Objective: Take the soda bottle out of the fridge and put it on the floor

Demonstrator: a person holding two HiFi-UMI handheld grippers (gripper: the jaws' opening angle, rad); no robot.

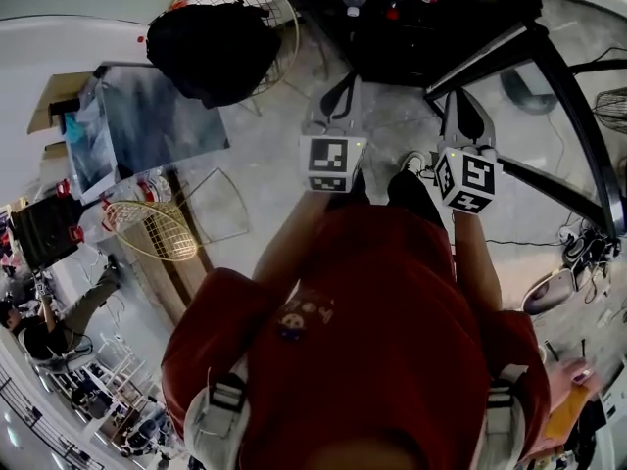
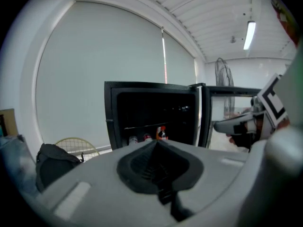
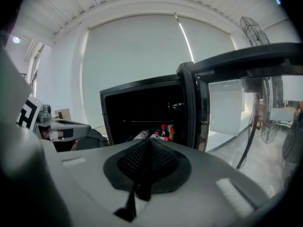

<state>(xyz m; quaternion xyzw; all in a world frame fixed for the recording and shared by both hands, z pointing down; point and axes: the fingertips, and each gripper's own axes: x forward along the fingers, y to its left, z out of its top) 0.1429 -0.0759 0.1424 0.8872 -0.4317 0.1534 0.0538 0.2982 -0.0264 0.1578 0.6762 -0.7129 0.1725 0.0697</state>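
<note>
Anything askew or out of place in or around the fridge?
In the open fridge, two containers appear to lie on their sides beside the upright red-capped soda bottle. No spill or damage shows.

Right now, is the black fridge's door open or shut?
Open. The black fridge shows its dark interior with drink bottles on a shelf; its glass door stands swung out to the right.

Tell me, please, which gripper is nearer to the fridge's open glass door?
Right. The right gripper is close beside the open glass door, at its edge. The left gripper is further off to the left, in front of the open fridge.
</note>
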